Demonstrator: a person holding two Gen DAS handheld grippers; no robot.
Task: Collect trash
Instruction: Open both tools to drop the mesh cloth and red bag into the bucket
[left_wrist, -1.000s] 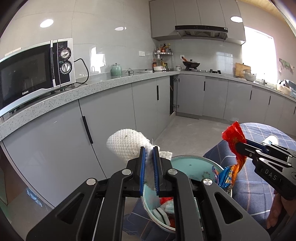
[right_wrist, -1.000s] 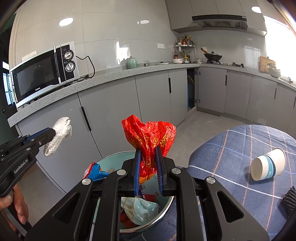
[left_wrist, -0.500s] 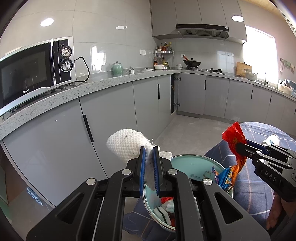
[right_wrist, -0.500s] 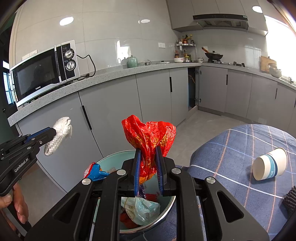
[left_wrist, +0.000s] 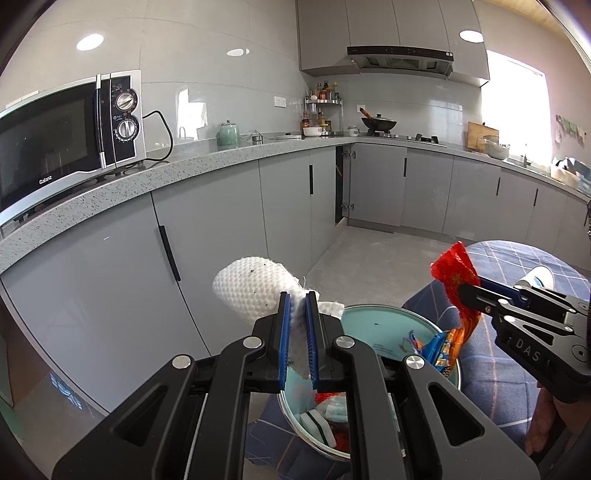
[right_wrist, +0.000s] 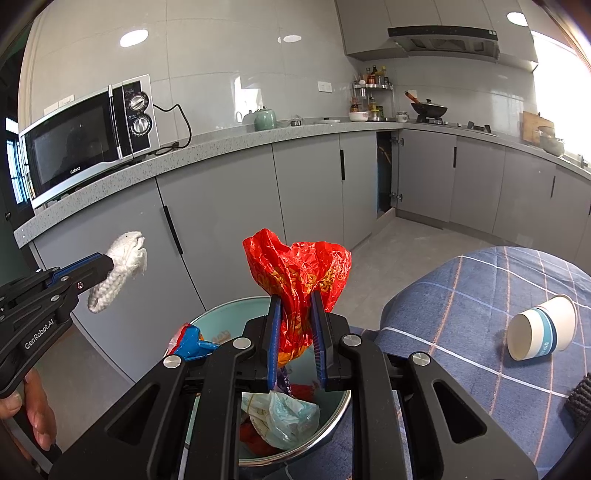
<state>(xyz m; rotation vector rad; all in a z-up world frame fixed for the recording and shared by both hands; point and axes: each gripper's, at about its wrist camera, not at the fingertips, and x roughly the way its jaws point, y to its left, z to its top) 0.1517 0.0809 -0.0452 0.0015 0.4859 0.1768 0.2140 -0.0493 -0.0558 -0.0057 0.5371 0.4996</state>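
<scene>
My left gripper (left_wrist: 297, 295) is shut on a white foam net sleeve (left_wrist: 251, 288), held above the near left rim of a teal trash bin (left_wrist: 373, 321). In the right wrist view the same sleeve (right_wrist: 120, 266) sticks out of the left gripper (right_wrist: 107, 264) at the left. My right gripper (right_wrist: 296, 295) is shut on a crumpled red snack wrapper (right_wrist: 295, 273) over the bin (right_wrist: 225, 321). Wrappers and a pale plastic bag (right_wrist: 284, 417) lie inside the bin. A blue wrapper (right_wrist: 192, 343) hangs on its rim.
A white paper cup with a blue band (right_wrist: 539, 328) lies on its side on the blue checked tablecloth (right_wrist: 461, 295) at the right. Grey cabinets (left_wrist: 207, 236) and a counter with a microwave (left_wrist: 70, 133) run behind the bin. A hand (right_wrist: 37, 410) holds the left gripper.
</scene>
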